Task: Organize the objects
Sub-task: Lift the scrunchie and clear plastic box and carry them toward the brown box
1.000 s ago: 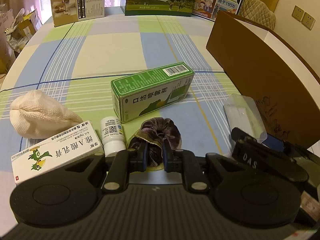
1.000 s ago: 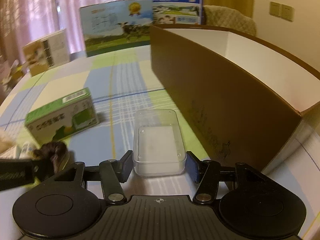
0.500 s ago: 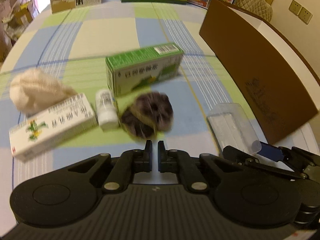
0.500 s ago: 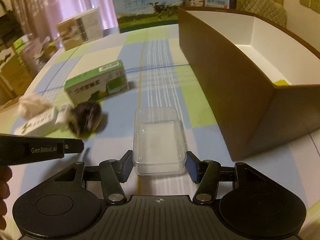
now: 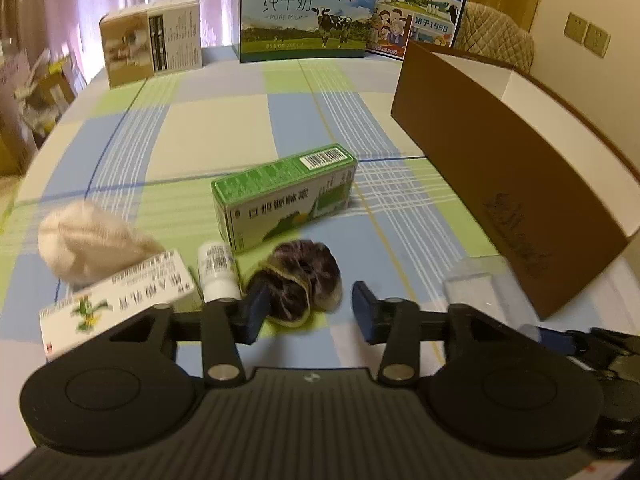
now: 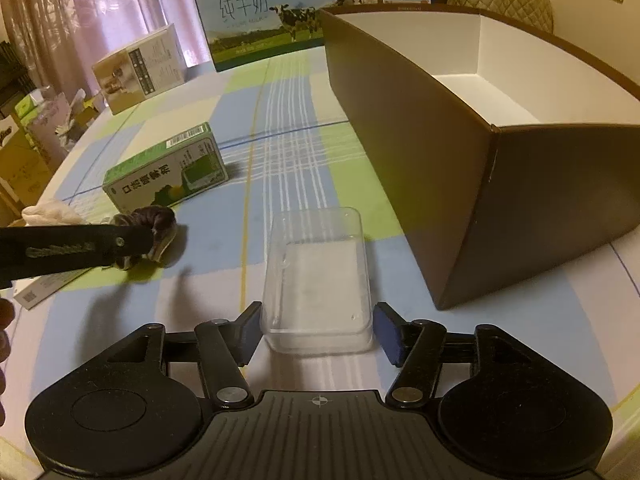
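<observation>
Left gripper (image 5: 306,312) jaws opening, dark purple fabric scrunchie (image 5: 298,282) lower centre, between them, unheld. Right gripper (image 6: 318,330) jaws opening around clear plastic rectangular box (image 6: 318,280), unpressed. Upper centre: blue-green milk carton (image 5: 306,12) reading "PURE MILK".

"纯牛奶 PURE MILK" on cow-printed milk carton (image 5: 306,12), "1956" on blue milk box (image 5: 420,8), barcode on green box (image 5: 286,194)

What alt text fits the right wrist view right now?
The right gripper, jaws opening, straddles a clear rectangular plastic container on the checked tablecloth. An open brown cardboard box stands to its right; a green carton and a dark scrunchie lie to the left.
</observation>
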A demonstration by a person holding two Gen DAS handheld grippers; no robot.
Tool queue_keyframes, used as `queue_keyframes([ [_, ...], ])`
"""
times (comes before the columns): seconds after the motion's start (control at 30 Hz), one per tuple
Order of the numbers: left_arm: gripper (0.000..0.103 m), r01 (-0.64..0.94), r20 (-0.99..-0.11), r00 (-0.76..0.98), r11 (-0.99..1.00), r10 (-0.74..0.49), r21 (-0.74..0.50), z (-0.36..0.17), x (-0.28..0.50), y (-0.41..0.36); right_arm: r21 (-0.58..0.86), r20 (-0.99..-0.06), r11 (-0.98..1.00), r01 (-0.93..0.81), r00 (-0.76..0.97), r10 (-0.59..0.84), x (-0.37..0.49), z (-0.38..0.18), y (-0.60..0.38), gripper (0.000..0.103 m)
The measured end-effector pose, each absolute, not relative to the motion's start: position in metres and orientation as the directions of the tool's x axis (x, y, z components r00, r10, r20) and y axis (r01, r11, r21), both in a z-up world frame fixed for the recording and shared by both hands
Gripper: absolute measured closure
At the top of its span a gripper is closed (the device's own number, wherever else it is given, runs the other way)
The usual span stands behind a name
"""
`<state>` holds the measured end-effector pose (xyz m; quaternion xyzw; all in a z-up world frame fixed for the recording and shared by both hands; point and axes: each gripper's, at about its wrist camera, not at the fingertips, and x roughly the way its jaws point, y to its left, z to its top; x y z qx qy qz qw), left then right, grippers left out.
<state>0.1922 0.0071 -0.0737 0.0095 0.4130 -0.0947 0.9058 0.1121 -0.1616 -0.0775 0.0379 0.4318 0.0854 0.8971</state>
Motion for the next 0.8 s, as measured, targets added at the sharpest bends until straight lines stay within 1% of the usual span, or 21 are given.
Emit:
queue_keyframes([
  [0.27,0.057,0.213,-0.774,0.622,0.977,-0.117,0.023,-0.096,0.208,-0.009,0.098,-0.763,0.986,-0.135,0.626,0.161,0.114,-0.081,-0.157,0.041],
  [0.4,0.058,0.22,-0.772,0.63,0.973,-0.086,0.072,-0.103,0.214,-0.015,0.089,-0.761,0.986,-0.142,0.629,0.159,0.115,-0.082,-0.156,0.041],
  [0.43,0.063,0.224,-0.773,0.63,0.971,-0.077,0.086,-0.105,0.215,-0.016,0.088,-0.76,0.986,-0.142,0.63,0.158,0.115,-0.083,-0.156,0.041],
  [0.47,0.072,0.223,-0.771,0.633,0.97,-0.065,0.101,-0.107,0.215,-0.017,0.087,-0.76,0.986,-0.143,0.63,0.158,0.116,-0.083,-0.156,0.041],
  [0.5,0.075,0.221,-0.769,0.637,0.968,-0.053,0.116,-0.107,0.216,-0.016,0.089,-0.76,0.986,-0.144,0.629,0.16,0.116,-0.083,-0.157,0.041],
  [0.53,0.082,0.218,-0.767,0.64,0.968,-0.047,0.123,-0.107,0.215,-0.015,0.094,-0.76,0.985,-0.144,0.628,0.164,0.116,-0.083,-0.158,0.041],
  [0.57,0.084,0.215,-0.768,0.639,0.97,-0.049,0.116,-0.106,0.215,-0.013,0.097,-0.76,0.984,-0.146,0.627,0.168,0.116,-0.082,-0.158,0.041],
  [0.67,0.087,0.205,-0.772,0.633,0.975,-0.065,0.086,-0.101,0.211,-0.008,0.093,-0.762,0.981,-0.173,0.622,0.182,0.115,-0.082,-0.159,0.042],
  [0.7,0.087,0.202,-0.774,0.629,0.976,-0.067,0.079,-0.099,0.207,-0.007,0.091,-0.76,0.978,-0.186,0.622,0.189,0.114,-0.082,-0.158,0.05],
  [0.8,0.087,0.188,-0.797,0.598,0.981,-0.086,0.036,-0.094,0.196,-0.003,0.067,-0.761,0.97,-0.232,0.617,0.2,0.111,-0.082,-0.157,0.05],
])
